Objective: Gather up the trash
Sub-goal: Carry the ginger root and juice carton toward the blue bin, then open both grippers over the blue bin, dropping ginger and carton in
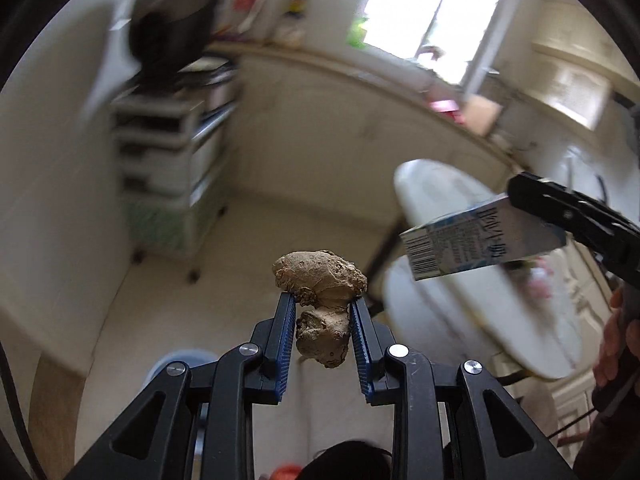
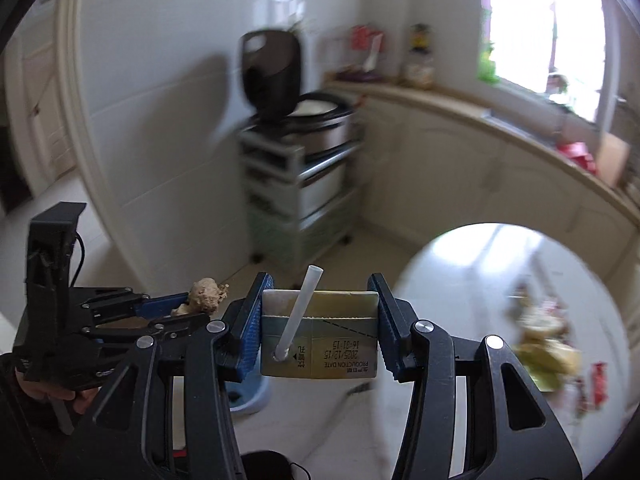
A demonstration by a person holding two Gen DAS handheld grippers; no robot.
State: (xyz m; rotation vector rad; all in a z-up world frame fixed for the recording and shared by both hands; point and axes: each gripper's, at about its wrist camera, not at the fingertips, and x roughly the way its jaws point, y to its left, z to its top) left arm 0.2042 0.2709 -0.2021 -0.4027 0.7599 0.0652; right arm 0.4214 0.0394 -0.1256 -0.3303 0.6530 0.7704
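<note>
Two pieces of trash are in hand at once, both lifted well clear of the round white surface (image 2: 460,264), so the step looks like the carry toward a bin. The left gripper (image 1: 322,312) is clenched on a knobbly tan-brown lump of ginger root (image 1: 320,280), its blue ribbed pads (image 1: 286,332) closed to a narrow gap on the lump's lower waist while the broad upper knob sits above the tips. The right gripper (image 2: 320,320) is spread much wider, clamping a small rectangular drink carton with a printed production date (image 2: 332,340) across its sides; a white plastic straw (image 2: 300,312) sticks up from the carton's top. More blurred scraps and wrappers (image 2: 552,344) lie on the surface to the right. A pale blue plastic bin (image 2: 252,396), partly hidden low between the gripper arms, is probably the drop point, though I cannot be sure. If so, the next move calls for lowering each gripper over its mouth before letting go; the ginger, gripped low with its bulk overhanging, could tip out if jolted.
</note>
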